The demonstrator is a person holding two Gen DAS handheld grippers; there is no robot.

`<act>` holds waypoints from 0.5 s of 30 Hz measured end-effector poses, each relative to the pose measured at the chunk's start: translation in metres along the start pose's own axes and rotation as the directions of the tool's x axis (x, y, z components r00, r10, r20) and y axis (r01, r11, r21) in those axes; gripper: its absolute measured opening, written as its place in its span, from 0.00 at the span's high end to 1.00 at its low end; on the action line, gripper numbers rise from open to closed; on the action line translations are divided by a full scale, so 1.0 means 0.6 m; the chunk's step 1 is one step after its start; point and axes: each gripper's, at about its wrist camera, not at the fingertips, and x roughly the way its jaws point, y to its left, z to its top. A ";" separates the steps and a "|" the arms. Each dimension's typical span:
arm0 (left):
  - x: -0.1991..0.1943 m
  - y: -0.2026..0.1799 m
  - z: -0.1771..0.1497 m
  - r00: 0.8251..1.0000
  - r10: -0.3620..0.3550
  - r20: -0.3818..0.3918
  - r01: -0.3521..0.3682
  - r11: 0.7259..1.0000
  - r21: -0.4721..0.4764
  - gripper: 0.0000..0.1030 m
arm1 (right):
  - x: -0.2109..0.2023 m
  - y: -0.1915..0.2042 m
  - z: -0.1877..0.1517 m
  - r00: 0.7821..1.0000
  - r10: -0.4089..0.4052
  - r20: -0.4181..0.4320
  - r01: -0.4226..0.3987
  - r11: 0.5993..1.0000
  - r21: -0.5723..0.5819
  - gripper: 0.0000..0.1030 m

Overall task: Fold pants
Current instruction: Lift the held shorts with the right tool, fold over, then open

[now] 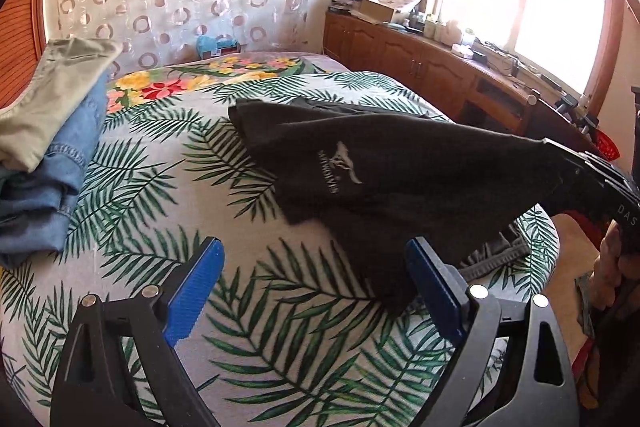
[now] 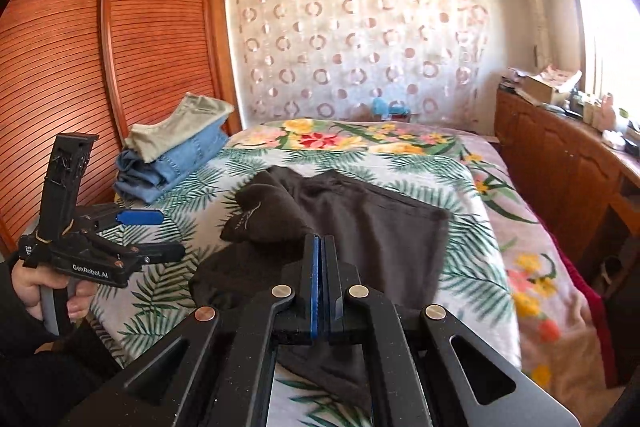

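Dark grey pants (image 2: 380, 227) lie on the leaf-print bed (image 2: 472, 267). A printed logo (image 1: 340, 167) shows on the part raised off the spread. My right gripper (image 2: 320, 243) is shut on an edge of the pants and holds that part up. In the left wrist view the cloth stretches to the right gripper (image 1: 560, 155) at the right side. My left gripper (image 1: 314, 287) stands open over the bed with nothing between its blue pads (image 1: 196, 287); its right finger is beside the hanging cloth. From the right wrist camera the left gripper (image 2: 160, 235) shows at the left, held by a hand (image 2: 76, 303).
A stack of folded clothes, beige on blue denim (image 1: 52, 131) (image 2: 176, 147), sits at the bed's left side by a slatted wooden wardrobe (image 2: 120, 67). A wooden cabinet (image 1: 420, 67) with clutter runs under the window on the right. A curtain hangs behind the bed.
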 end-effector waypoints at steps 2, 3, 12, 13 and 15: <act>0.005 -0.008 0.003 1.000 0.003 0.000 -0.003 1.000 0.008 0.10 | -0.016 -0.013 -0.008 1.000 -0.011 -0.003 0.011 1.000 0.018 0.99; 0.007 -0.011 0.004 1.000 0.004 -0.001 -0.004 1.000 0.011 0.10 | -0.022 -0.017 -0.013 1.000 -0.015 -0.006 0.015 1.000 0.026 0.99; 0.034 -0.035 0.009 1.000 0.005 -0.025 -0.004 0.999 0.045 0.10 | -0.039 -0.028 -0.043 0.997 -0.021 -0.069 0.027 0.996 0.090 0.99; 0.037 -0.036 0.008 1.000 0.007 -0.029 -0.006 0.999 0.048 0.10 | -0.038 -0.028 -0.046 0.996 -0.019 -0.082 0.026 0.995 0.093 0.99; 0.044 -0.037 0.006 0.999 0.012 -0.039 -0.010 0.999 0.053 0.10 | -0.036 -0.028 -0.054 0.994 -0.023 -0.104 0.033 0.995 0.098 0.99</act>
